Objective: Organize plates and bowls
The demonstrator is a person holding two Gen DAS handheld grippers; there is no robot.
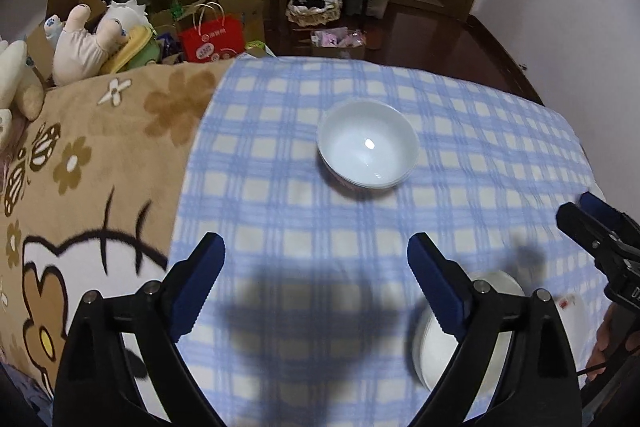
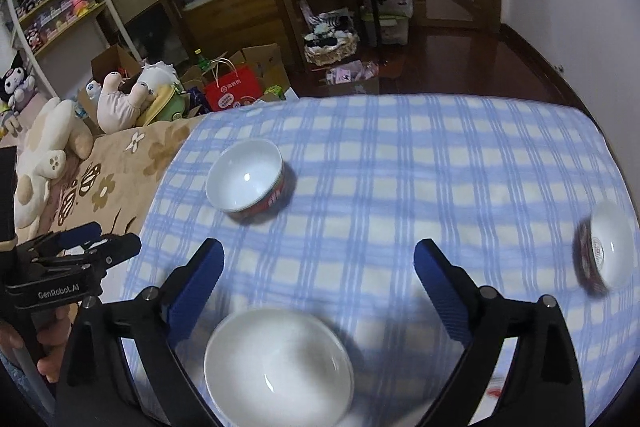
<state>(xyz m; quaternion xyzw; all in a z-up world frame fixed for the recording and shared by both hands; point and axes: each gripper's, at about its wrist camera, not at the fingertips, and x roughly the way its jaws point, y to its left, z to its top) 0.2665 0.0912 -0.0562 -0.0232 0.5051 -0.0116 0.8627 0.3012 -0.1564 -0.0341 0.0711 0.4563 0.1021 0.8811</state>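
Checked blue cloth covers the bed. We hold both grippers, left and right, with fingers spread and empty above it; stacked bowls sit far, plates near, another bowl right, awaiting sorting.

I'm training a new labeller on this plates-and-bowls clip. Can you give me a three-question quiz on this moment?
1. True or false: the right gripper is clamped on a bowl.
2. How many bowl positions show on the checked cloth in the right wrist view? A) one B) two C) three
3. What lies left of the checked cloth?

Key:
1. False; both it and the left gripper are open and empty.
2. C: stacked bowls, near bowl, tilted bowl.
3. A brown flowered blanket.
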